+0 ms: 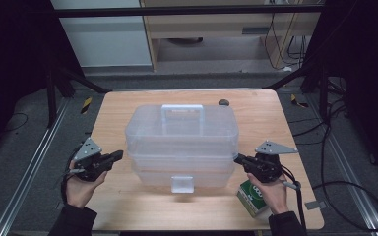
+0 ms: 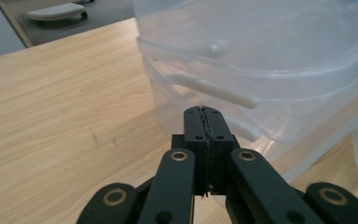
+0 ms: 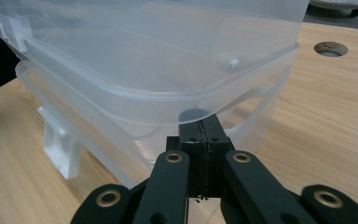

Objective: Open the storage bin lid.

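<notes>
The left gripper sits at the left end of the clear plastic storage box, its jaws pressed fully together with nothing between them; in the left gripper view the closed tips point at the box's lower corner, just beside the wall and under the protruding rim, though contact cannot be confirmed. The right gripper mirrors this at the opposite end, jaws likewise closed on nothing; in the right gripper view the tips lie directly below the overhanging lid edge, very near the box wall. The box stands between the two grippers, upright on the wooden table, lid on, with a carry handle on top and a front latch hanging on the side nearest the person. A green-and-white carton lies on the table just behind the right gripper, beneath the right hand. The left hand grips its tool from behind. A small round hole in the tabletop lies beyond the box, ahead and to the right of the right gripper.
</notes>
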Available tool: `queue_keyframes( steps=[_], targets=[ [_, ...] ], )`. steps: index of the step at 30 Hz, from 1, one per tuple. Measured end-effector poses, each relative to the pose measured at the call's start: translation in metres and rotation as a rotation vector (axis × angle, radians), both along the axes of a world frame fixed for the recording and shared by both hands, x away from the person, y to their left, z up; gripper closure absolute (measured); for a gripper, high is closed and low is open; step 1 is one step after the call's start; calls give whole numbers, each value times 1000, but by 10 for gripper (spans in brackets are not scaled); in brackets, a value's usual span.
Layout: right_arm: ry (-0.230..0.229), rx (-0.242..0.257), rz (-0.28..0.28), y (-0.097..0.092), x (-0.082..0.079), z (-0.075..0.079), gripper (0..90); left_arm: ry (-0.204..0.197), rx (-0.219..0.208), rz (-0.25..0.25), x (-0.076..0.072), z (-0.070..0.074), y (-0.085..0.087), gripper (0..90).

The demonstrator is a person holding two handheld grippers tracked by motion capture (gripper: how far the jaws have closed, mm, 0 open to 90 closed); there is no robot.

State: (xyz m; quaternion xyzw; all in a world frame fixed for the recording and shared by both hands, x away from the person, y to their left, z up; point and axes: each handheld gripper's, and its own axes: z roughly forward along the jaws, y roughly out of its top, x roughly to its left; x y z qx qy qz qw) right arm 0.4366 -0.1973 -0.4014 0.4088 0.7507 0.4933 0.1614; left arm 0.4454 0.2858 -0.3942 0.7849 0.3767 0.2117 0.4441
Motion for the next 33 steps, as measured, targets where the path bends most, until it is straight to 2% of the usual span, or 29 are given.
queue_keyframes(
  steps=[2,3,6,8,13,22,24,33],
  targets=[
    [0,0,0,0,0,0,900,2,-6,-14,0,-1,-2,897],
    [0,1,0,0,0,0,900,2,-16,-37,-1,0,-7,897],
    [2,2,1,0,0,0,900,-8,-22,-51,-3,3,-12,897],
    [0,6,1,0,0,0,900,-11,-16,-49,-4,4,-14,896],
    [-6,8,-1,0,1,2,900,-15,-36,-50,-3,5,-14,896],
    [-26,27,-10,-2,6,10,900,-40,-53,-32,3,10,-16,896],
    [-32,25,-11,-2,7,12,900,-45,-71,-24,6,12,-16,896],
    [-45,46,-17,-2,14,21,900,-73,-79,-16,11,21,-17,896]
  ],
)
